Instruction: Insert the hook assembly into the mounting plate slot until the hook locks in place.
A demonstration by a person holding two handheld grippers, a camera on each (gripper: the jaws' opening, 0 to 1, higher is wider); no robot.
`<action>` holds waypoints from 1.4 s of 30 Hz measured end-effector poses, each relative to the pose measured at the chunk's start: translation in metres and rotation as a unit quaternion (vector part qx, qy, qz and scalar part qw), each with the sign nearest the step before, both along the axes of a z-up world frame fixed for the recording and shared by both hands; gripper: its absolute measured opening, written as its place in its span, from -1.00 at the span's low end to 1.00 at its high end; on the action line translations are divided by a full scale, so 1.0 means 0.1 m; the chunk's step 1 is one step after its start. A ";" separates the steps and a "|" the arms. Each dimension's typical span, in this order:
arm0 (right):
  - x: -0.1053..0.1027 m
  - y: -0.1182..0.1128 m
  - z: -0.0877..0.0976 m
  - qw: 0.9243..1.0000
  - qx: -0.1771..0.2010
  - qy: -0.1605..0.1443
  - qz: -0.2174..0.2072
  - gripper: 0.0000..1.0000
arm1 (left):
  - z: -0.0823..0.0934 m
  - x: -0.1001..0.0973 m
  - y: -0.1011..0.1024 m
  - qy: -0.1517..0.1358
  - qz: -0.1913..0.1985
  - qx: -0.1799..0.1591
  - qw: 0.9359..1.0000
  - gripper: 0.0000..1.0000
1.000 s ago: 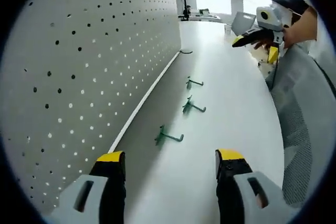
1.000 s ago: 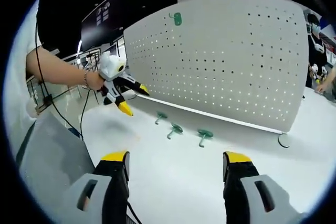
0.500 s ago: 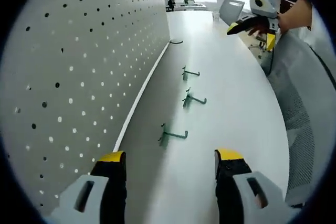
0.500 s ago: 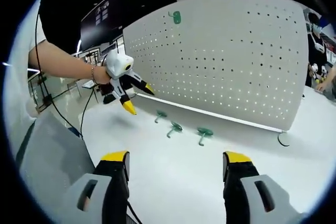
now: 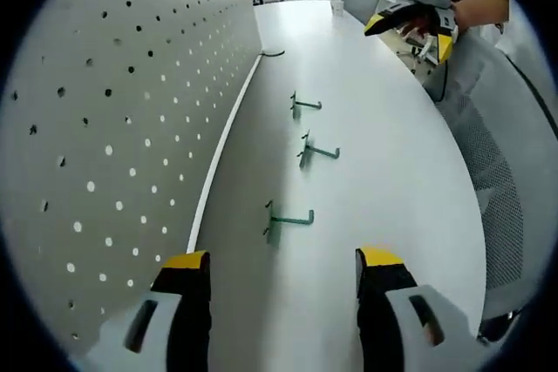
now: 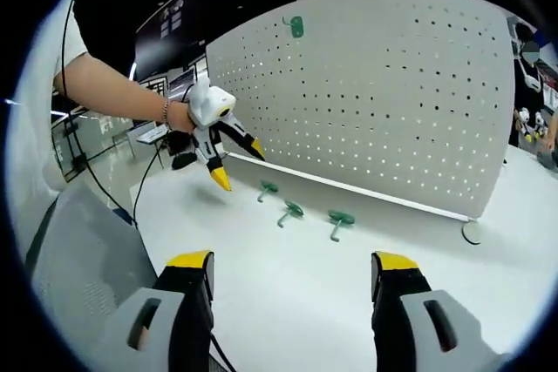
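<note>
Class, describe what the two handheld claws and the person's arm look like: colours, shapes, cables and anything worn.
Each claw, left and right, has grey jaws with yellow-over-black tips and a white camera box. A beaded bracelet circles the wrist, below a short white sleeve; a thin black cable trails down.

No legible txt, labels or nos. anywhere.

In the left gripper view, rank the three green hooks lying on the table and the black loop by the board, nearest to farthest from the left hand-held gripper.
1. Nearest green hook, just ahead of the left hand-held gripper.
2. Middle green hook, farther along the table.
3. Far green hook, beyond that.
4. Black loop, at the pegboard's foot, farthest.
</note>
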State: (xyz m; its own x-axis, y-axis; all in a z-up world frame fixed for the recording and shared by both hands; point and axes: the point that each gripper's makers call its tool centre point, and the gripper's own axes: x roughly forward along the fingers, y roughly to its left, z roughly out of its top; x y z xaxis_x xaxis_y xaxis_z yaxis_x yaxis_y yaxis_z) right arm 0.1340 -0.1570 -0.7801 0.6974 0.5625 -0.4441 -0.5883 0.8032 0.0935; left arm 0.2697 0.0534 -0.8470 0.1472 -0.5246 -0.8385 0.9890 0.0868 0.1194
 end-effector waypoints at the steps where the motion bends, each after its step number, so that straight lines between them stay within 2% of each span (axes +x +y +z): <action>1: 0.00 0.00 0.00 1.000 0.000 0.001 -0.001 0.42 | -0.01 -0.01 -0.01 0.002 -0.004 0.002 1.000 0.39; 13: -0.03 0.03 -0.02 1.000 -0.001 0.007 0.006 0.44 | -0.19 -0.03 -0.10 0.019 -0.039 0.037 0.998 0.39; 22: -0.03 0.02 -0.03 1.000 0.000 0.009 0.004 0.44 | -0.29 -0.02 -0.11 0.035 -0.039 0.052 0.997 0.38; 35: -0.02 0.01 -0.03 1.000 0.006 0.012 0.001 0.42 | -0.35 -0.06 -0.19 0.061 -0.041 0.048 0.996 0.35; 42: -0.02 0.01 -0.03 1.000 0.008 0.014 -0.002 0.41 | -0.35 -0.03 -0.20 0.061 -0.042 0.046 0.996 0.32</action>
